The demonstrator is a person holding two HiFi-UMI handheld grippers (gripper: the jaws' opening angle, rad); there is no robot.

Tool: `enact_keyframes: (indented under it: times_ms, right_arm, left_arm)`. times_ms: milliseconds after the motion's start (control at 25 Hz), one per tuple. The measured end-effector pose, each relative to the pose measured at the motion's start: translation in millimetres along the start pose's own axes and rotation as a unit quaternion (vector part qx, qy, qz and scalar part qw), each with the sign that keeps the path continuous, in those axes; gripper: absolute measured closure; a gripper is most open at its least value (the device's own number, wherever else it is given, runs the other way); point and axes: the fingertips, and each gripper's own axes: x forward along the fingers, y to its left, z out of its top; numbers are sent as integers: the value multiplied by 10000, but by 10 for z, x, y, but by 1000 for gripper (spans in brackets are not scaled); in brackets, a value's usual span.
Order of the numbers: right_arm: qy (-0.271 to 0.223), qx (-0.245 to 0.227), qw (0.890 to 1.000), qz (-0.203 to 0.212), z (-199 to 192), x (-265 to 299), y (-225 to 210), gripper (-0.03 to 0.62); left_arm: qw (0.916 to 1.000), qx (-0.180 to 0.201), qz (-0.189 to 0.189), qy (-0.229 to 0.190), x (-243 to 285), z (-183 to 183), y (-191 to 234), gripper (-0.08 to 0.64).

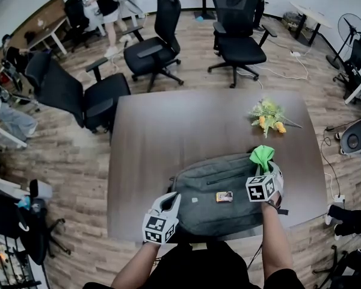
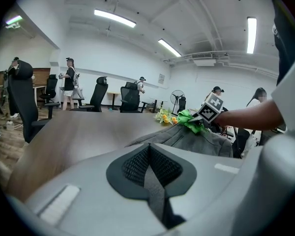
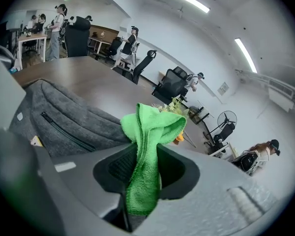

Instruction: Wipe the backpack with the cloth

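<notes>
A grey backpack (image 1: 219, 194) lies flat at the near edge of the dark table (image 1: 168, 131), with a small yellow tag (image 1: 224, 197) on its front. My right gripper (image 1: 266, 168) is shut on a green cloth (image 1: 262, 156) at the backpack's far right corner. In the right gripper view the cloth (image 3: 152, 124) stands up folded between the jaws, with the backpack (image 3: 64, 122) to the left. My left gripper (image 1: 171, 199) is shut and empty at the backpack's near left corner. From the left gripper (image 2: 150, 149) I see the backpack (image 2: 196, 139) and cloth (image 2: 189, 119) ahead on the right.
A bunch of yellow flowers (image 1: 266, 116) lies on the table beyond the backpack. Black office chairs (image 1: 150, 47) stand past the far and left edges. A fan (image 1: 352, 29) and cables are on the floor at right. People stand at the back.
</notes>
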Motion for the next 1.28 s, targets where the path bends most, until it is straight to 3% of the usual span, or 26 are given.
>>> enact_keyframes:
  times_ms: [240,440,840,1280]
  right_arm:
    - [-50,311,9995,61,-27,-58,-113,477]
    - [-340,586,9968,425,43,-253,55,477]
    - [-721,985,9803,1552,242,-707,1129,479]
    - [-828,1368,9490,2717,394,-947,2211,480]
  left_arm:
    - [10000,-15,47,0,-42,-29,26,545]
    - [9999,-48,133,16,-102,-78,75,545]
    - [9992,-311,230,-82,-192,-96,152,545]
    - [9981,-418,446,10,-413,-280,290,545]
